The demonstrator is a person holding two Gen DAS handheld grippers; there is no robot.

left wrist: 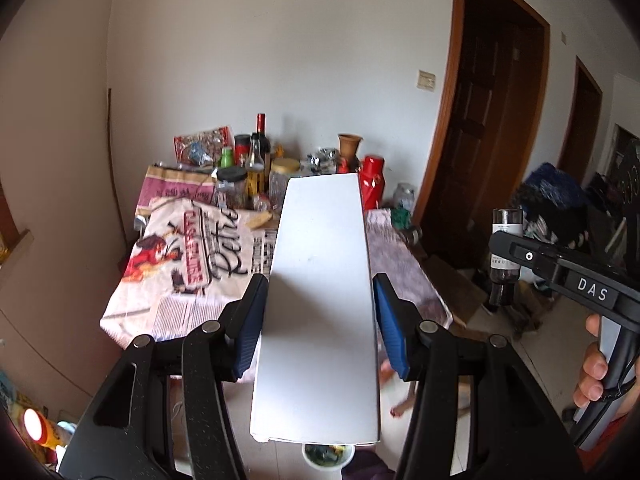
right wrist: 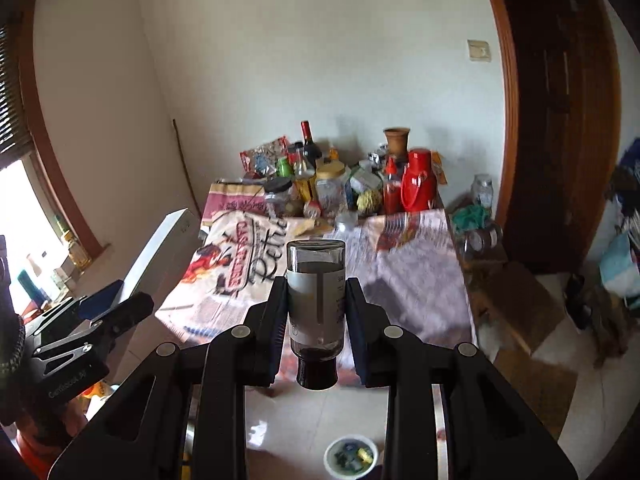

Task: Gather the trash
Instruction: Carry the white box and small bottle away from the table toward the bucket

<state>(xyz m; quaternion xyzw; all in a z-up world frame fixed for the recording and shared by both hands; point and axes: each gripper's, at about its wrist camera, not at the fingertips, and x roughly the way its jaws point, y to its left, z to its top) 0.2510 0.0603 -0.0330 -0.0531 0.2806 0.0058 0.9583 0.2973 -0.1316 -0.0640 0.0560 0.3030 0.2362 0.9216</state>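
My left gripper [left wrist: 320, 320] is shut on a long white box [left wrist: 320, 280] and holds it in the air before the table, pointing away from me. The box also shows at the left of the right wrist view [right wrist: 160, 256]. My right gripper [right wrist: 316, 312] is shut on a dark glass bottle [right wrist: 316, 296] with a pale label, held neck-down. The bottle [left wrist: 506, 256] and the right gripper also show at the right of the left wrist view. A white bin [right wrist: 351, 458] with scraps in it stands on the floor below both grippers.
A table [right wrist: 416, 280] covered in newspaper stands ahead, with bottles, jars and a red thermos [right wrist: 418, 180] crowded at its far end by the wall. A brown door [right wrist: 560, 120] is at the right. Cardboard [right wrist: 516, 304] and clutter lie on the floor at the right.
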